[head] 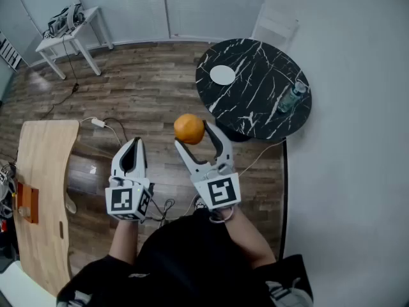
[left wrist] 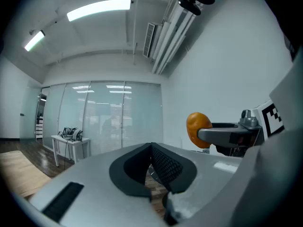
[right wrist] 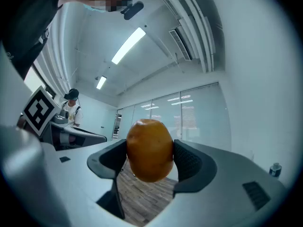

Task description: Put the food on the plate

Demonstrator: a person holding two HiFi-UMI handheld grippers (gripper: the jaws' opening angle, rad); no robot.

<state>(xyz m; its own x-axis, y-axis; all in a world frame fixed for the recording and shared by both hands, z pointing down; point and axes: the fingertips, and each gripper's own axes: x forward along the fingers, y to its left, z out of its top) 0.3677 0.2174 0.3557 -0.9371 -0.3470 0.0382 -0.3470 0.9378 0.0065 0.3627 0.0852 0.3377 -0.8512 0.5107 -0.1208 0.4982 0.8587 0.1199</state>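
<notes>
My right gripper (head: 193,135) is shut on an orange fruit (head: 189,128), held in the air above the wooden floor; its pads press both sides of the orange fruit (right wrist: 149,149), with the right gripper (right wrist: 150,157) pointing about level. My left gripper (head: 131,148) hangs beside it on the left, jaws closed together with nothing between them; in the left gripper view the left gripper (left wrist: 150,159) is shut and the orange fruit (left wrist: 197,128) shows at the right. A small white plate (head: 222,75) lies on the round black marble table (head: 255,98), ahead and to the right of the fruit.
A clear bottle (head: 291,98) stands on the marble table's right side. A wooden table (head: 38,190) runs along the left with a red-brown object (head: 25,201) on it. A white side table (head: 70,34) stands at the far left. Cables (head: 112,130) lie on the floor.
</notes>
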